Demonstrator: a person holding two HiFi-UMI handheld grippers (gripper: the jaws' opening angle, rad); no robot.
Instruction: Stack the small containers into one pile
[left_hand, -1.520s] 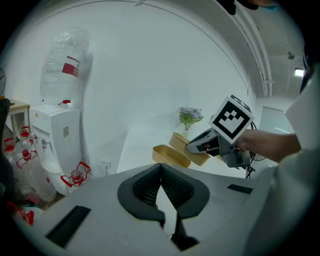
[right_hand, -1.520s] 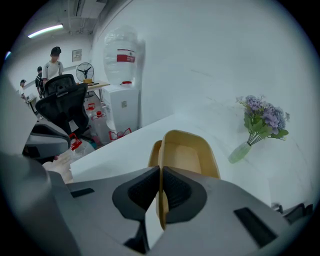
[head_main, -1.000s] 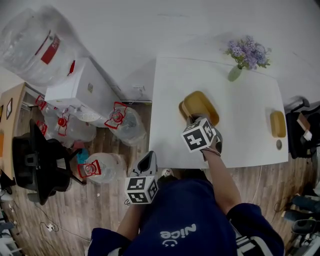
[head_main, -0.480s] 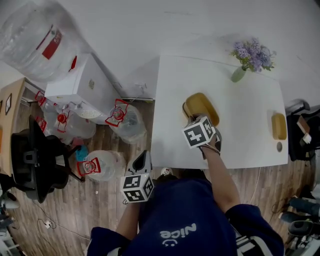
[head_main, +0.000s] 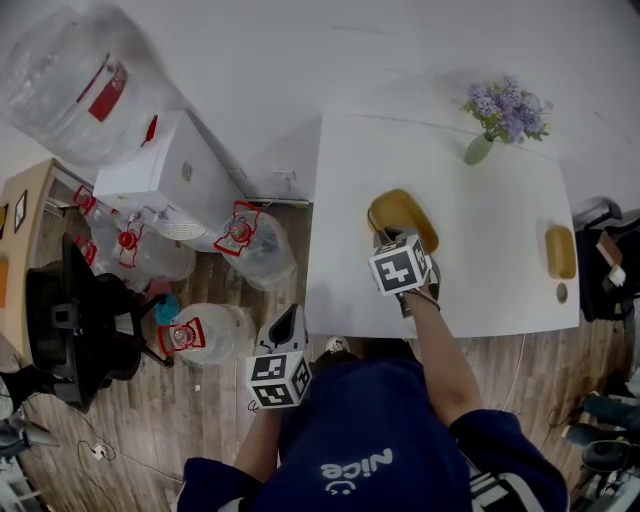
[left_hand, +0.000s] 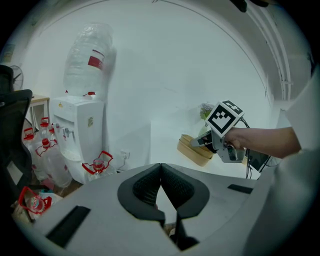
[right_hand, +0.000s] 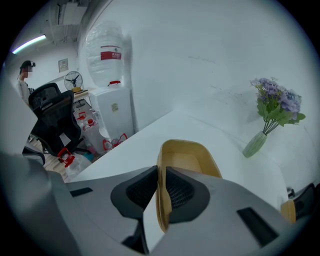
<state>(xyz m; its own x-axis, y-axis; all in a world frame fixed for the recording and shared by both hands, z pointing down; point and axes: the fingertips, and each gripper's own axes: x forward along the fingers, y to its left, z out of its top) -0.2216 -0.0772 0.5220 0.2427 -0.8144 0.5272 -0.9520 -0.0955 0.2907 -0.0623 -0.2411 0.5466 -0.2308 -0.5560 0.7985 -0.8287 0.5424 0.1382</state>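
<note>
A yellow oval container sits on the white table, near its left side. My right gripper is shut on the container's near wall. In the right gripper view the rim runs between the two pads, and the open container lies beyond them. A second small yellow container rests near the table's right edge. My left gripper hangs off the table's front left corner over the floor. Its jaws are shut with nothing between them. From there I see the right gripper at the container.
A green vase of purple flowers stands at the table's back. Left of the table are a white water dispenser, several water jugs on the wooden floor and a black chair. Black cables and gear lie past the right edge.
The left gripper has drifted slightly beside the table's corner. The right gripper keeps its hold on the yellow container, which has stayed in place.
</note>
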